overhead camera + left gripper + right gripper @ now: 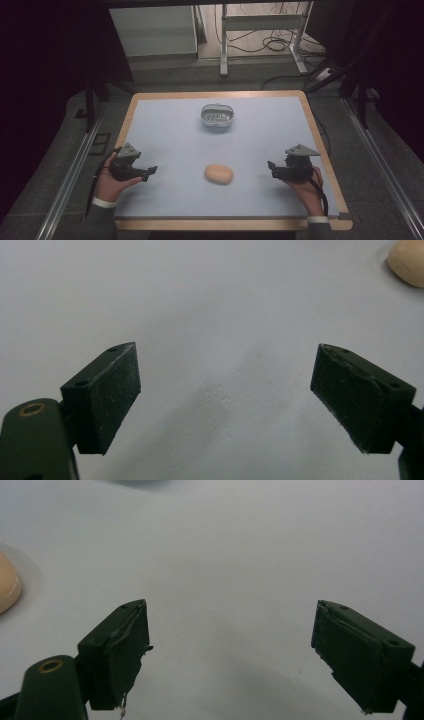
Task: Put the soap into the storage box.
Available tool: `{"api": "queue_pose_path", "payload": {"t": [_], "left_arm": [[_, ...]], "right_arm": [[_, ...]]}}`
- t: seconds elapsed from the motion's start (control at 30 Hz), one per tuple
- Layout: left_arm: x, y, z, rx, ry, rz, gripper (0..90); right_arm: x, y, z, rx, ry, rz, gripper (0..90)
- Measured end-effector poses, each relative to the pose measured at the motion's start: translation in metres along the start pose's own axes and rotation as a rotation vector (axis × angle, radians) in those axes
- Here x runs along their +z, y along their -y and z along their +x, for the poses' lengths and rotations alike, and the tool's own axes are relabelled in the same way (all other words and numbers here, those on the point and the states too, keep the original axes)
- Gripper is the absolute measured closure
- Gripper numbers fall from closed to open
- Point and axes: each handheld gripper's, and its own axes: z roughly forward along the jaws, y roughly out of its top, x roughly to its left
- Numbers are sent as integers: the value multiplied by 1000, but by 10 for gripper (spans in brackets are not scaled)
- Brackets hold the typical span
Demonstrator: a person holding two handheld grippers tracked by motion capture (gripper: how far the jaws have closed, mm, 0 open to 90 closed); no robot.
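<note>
Left gripper [150, 171] and right gripper [273, 169] both hold their jaws wide apart, gripping nothing, above the tabletop [165, 130], bread roll [219, 174] between them; no writing legible

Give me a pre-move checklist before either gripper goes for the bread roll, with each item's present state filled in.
1. Left gripper jaws apart, nothing between them: ok.
2. Right gripper jaws apart, nothing between them: ok.
3. Bread roll lies free on the mat, between the two grippers, touched by neither: ok.
4. Bare mat between each gripper and the roll: ok.
5. Basket stands upright at the far side, apart from the roll: ok.
6. Whether the basket already holds something: cannot tell.
</note>
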Motion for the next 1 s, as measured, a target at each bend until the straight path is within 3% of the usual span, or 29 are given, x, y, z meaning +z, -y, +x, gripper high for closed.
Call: {"api": "queue_pose_path", "payload": {"t": [0.4, 0.63, 1.0], "left_arm": [[0, 0, -2, 1, -1, 4, 128], [1, -1, -3, 13, 6, 16, 127], [-2, -1, -3, 5, 4, 5, 127]], "right_arm": [[-3, -2, 0, 4, -14, -3, 153], [-9, -15, 12, -51, -41, 7, 153], [-20, -32, 24, -74, -83, 5, 156]]}}
